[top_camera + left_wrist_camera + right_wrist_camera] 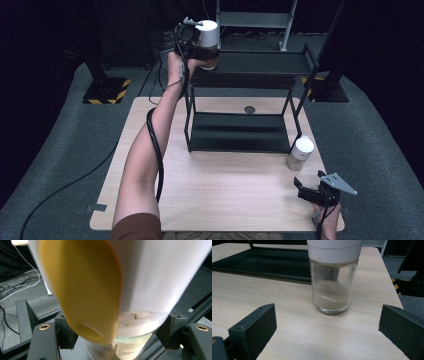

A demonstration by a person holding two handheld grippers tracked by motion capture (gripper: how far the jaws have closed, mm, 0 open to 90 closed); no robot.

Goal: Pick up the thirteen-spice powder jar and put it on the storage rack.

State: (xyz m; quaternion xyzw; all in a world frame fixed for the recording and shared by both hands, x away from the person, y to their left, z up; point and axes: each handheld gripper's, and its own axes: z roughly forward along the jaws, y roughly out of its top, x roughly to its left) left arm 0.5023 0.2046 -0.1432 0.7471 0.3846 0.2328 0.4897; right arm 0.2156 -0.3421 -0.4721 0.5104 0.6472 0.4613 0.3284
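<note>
Landmark: black two-tier rack (239, 131) standing on the far half of the wooden table (215, 195).

Left of rack: the person's left forearm (145, 155) reaches up past the rack's left posts. Left gripper (202, 51) is at the left end of the rack's top shelf, jaws clamped on a jar with a white cap (207, 34), held upright over that shelf end; whether its base touches the shelf cannot be told. In the left gripper view the held jar's glass body (125, 347) sits between the two black jaws, with a yellow spoon-like tab (85, 290) lying against the white cap.

Right of rack: a second glass jar (300, 153), white cap, pale powder in the bottom, stands on the table just beside the rack's front right foot.

Nearer than that jar: right gripper (311, 192), low over the table, jaws spread wide with nothing between them, aimed at the jar (333, 277).
</note>
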